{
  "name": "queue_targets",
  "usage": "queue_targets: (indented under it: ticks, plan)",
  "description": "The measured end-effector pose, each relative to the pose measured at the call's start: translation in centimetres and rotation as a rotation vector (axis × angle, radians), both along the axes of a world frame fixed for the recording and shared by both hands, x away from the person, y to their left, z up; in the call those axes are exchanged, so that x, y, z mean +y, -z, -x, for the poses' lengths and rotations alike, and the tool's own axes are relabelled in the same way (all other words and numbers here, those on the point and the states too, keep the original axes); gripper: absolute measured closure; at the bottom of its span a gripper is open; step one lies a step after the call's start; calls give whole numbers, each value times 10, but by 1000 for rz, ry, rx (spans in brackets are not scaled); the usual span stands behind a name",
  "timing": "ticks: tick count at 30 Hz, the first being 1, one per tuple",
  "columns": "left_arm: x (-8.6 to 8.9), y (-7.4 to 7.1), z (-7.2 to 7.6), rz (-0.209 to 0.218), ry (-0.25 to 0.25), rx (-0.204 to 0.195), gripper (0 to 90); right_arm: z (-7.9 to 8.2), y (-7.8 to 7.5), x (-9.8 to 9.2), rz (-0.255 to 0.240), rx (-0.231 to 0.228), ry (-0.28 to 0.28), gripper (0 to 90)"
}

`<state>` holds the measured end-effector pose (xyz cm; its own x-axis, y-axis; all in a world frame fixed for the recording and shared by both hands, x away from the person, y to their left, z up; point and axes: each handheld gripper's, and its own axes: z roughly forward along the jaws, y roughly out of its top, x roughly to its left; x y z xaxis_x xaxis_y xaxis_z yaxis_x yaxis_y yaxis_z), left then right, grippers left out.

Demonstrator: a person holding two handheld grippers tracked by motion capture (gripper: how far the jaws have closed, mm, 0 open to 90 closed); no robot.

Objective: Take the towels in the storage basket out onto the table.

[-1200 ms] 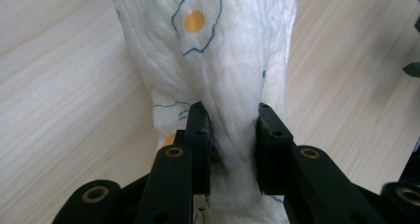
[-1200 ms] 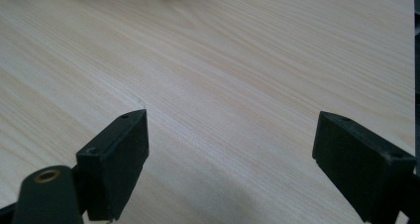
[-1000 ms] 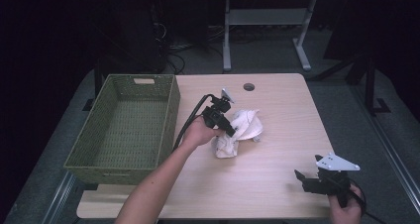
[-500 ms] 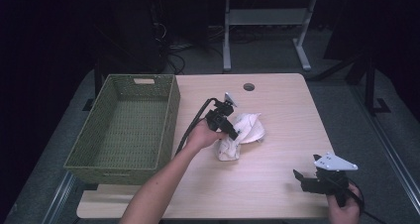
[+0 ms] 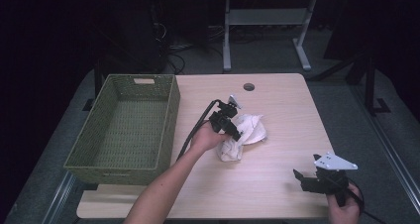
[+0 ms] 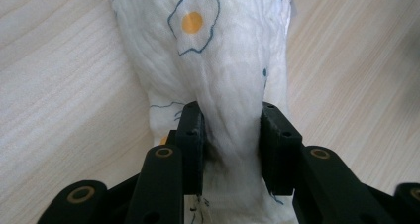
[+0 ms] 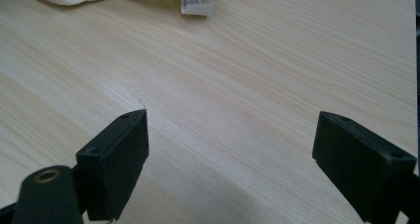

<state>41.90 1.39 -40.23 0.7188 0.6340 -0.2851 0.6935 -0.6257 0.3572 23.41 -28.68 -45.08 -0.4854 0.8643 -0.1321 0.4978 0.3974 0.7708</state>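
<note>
Left gripper (image 6: 230, 149) has just been easing its fingers, cloth (image 6: 218, 60) bunched between them, pads touching; right gripper (image 7: 247, 154) sits released. I'd lift off straight so nothing snags.

Light wood-grain table (image 5: 277, 184), round cable hole (image 5: 248, 87) near far edge. Green woven basket (image 5: 124, 130) sits at left side, overhanging the left edge. White cloth with fried-egg print (image 5: 245, 135) lies crumpled mid-table, right of basket, apart from it.

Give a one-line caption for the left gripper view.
Left tool with a fold of white egg-print cloth between its just-opening jaws, on the wooden table.
</note>
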Motion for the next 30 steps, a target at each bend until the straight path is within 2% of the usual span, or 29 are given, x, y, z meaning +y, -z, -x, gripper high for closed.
queue_targets:
  ticks: [4, 11, 14, 19, 21, 23, 24, 30]
  plan:
    - [-1, 0, 2, 8, 8, -4, 621, -1, 0, 1, 3, 3, -3, 139]
    - [0, 5, 4, 62, -28, 6, 566, -1, 0, 3, 10, 3, -8, 139]
    - [2, 2, 7, 66, -23, -13, 503, -1, 0, 2, 5, 5, 1, 139]
    - [13, -5, 16, 83, -36, -83, 468, -1, 1, 0, 5, 6, 6, 139]
    - [18, -5, 18, 98, -40, -82, 443, -1, 1, 0, 6, 5, 6, 139]
    - [25, -7, 23, 95, -49, -105, 422, -1, 1, 2, 12, 8, 3, 139]
    - [28, -7, 25, 104, -58, -102, 409, -1, 1, 4, 16, 9, 0, 139]
    - [44, -7, 36, 123, -60, -114, 408, -2, 2, 4, 20, 12, -6, 139]
